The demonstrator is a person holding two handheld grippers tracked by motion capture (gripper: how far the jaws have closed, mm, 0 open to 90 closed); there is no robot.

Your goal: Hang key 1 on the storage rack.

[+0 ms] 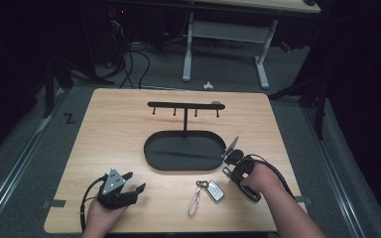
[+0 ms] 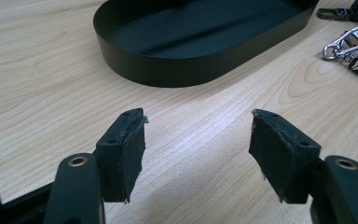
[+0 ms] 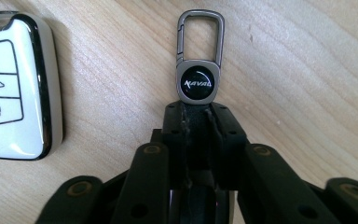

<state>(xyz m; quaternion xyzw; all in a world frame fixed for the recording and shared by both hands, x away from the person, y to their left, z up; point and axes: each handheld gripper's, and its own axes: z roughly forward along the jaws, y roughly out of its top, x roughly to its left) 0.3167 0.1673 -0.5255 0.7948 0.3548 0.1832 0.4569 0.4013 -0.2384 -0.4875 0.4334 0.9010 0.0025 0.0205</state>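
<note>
My right gripper is shut on a dark key holder; its grey snap clip with a round black badge sticks out past the jaws and lies flat on the wood. In the high view this gripper sits by the right end of the black oval tray. A white car key fob lies just beside it, shown in the high view as the fob with a silver carabiner. Near the front left, my left gripper stands open and low over bare wood, jaws wide apart with nothing between them.
The tray carries an upright post with a hook bar across the top. The white fob's carabiner lies to the right of the tray. The table's front edge is close behind both hands.
</note>
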